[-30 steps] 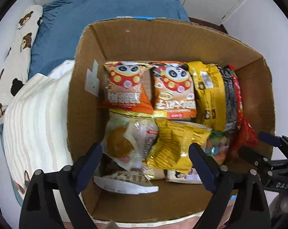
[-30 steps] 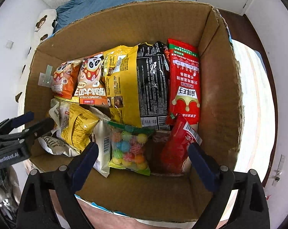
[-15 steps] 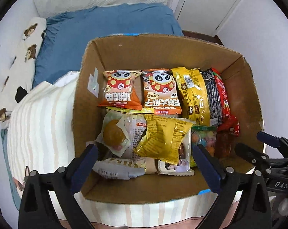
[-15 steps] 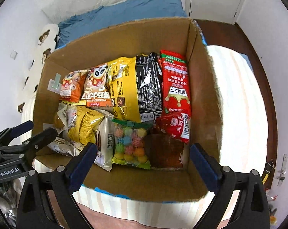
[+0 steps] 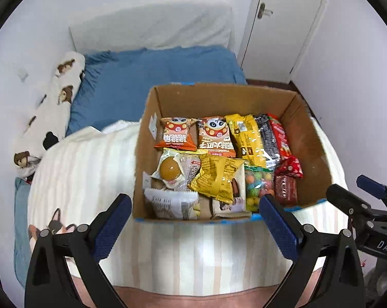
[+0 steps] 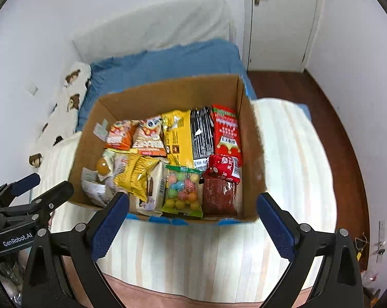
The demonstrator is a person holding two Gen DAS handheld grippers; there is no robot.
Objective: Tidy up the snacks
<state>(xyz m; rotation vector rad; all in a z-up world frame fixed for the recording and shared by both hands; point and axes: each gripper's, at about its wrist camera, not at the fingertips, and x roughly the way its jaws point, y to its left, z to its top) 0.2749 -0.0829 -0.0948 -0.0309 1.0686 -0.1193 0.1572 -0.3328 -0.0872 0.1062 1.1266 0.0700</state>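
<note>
Nearest, the left gripper (image 5: pixel 194 214) and right gripper (image 6: pixel 192 211) are held wide apart and empty above the striped blanket (image 5: pixel 193 251). Beyond them, the cardboard box (image 5: pixel 311 143) is packed with snack packets (image 5: pixel 216 179), against a blue sheet (image 5: pixel 152 77).

Bedroom of a home, marked by a bed (image 5: pixel 167 243) under a cream striped blanket (image 5: pixel 85 174) and a blue sheet (image 5: pixel 152 71), with a bear-print pillow (image 5: pixel 52 107) against the white wall (image 5: pixel 29 33). Also shown: a white padded headboard (image 6: pixel 152 25), a white door (image 6: pixel 278 20) with handle, dark wood flooring (image 6: pixel 321 97), and a cardboard box (image 6: pixel 167 95) of snack packets on the bed.
</note>
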